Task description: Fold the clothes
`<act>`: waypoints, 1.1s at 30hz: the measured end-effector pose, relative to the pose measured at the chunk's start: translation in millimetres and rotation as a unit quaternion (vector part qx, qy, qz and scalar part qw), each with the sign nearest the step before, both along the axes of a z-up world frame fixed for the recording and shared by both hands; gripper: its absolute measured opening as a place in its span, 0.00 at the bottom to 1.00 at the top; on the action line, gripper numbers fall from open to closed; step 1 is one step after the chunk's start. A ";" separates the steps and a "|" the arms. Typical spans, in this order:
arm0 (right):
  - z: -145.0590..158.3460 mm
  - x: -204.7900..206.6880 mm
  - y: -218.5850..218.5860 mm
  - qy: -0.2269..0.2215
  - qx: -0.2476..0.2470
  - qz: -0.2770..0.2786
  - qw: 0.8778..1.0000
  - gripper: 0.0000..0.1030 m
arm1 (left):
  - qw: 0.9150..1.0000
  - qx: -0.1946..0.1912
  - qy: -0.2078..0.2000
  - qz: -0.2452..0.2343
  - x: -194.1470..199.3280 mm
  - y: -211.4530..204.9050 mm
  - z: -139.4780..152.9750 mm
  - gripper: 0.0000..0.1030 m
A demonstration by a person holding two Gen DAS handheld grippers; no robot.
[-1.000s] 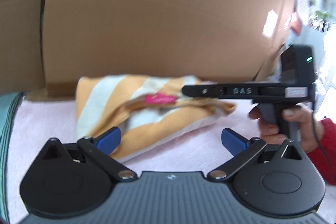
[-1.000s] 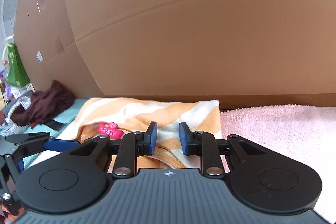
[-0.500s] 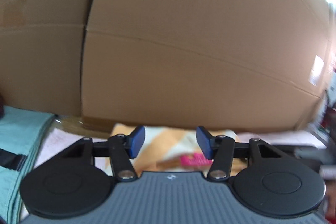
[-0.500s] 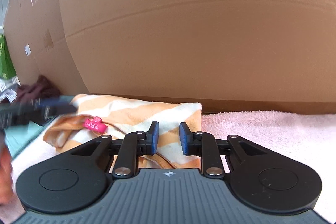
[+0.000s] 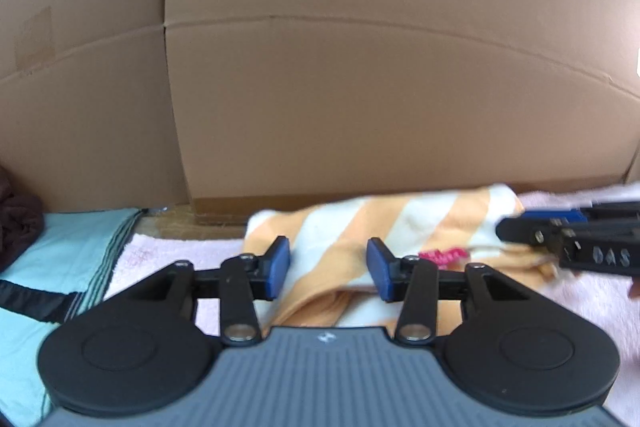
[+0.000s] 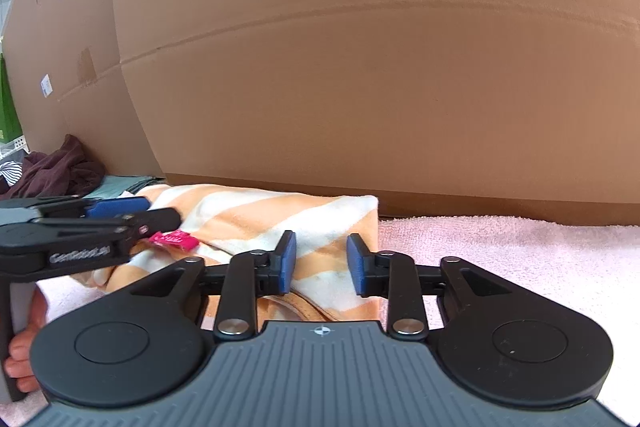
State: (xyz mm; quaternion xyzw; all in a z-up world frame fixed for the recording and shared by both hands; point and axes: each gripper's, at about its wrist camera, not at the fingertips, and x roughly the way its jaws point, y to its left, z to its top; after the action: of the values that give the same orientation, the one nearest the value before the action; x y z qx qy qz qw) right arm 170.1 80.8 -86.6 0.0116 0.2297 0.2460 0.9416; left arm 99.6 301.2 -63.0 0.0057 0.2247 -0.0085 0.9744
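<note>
We see an orange-and-white striped garment (image 5: 384, 223) lying folded on a pink towel (image 6: 520, 251) that covers the work surface, with its far edge close to the foot of a large cardboard box (image 5: 360, 87). A pink label (image 6: 174, 239) shows at the neckline, on the side of the garment nearer our left. Our left gripper (image 5: 328, 265) points down at the near edge of the garment; its jaws are closing, the blue pads still stand apart with striped cloth visible in the gap below them, and we cannot see them pressing on anything. Our right gripper (image 6: 321, 263) hangs over the right part of the same garment; its jaws are opening, and the pads stand clear of the cloth that shows between them. In the right wrist view the left gripper reaches in from the left, its tip just beside the pink label, and the bare fingers (image 6: 20, 355) of the hand holding it show at the lower left edge. To the far left, a pale teal cloth (image 5: 52, 247) lies beside the towel, and a crumpled dark maroon garment (image 6: 60, 169) sits beyond it against the cardboard.
</note>
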 end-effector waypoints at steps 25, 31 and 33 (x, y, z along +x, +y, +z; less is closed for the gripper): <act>4.5 1.5 10.1 -0.015 -0.011 0.057 0.998 0.29 | 0.998 -0.033 0.034 0.034 16.2 4.1 -4.7 0.89; 3.0 -9.7 9.7 -0.018 -0.001 0.046 0.999 0.30 | 0.999 0.004 0.018 0.045 13.4 -9.6 -1.4 0.97; 11.4 -21.3 3.2 -0.024 -0.003 0.014 1.000 0.39 | 0.999 0.018 0.007 0.050 10.8 -14.6 1.3 0.99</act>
State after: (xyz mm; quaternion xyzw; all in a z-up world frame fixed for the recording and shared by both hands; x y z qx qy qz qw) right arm 148.9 84.1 -75.3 -0.0007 0.2081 0.2586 0.9433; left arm 110.4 286.6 -61.7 0.0119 0.2314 0.0443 0.9718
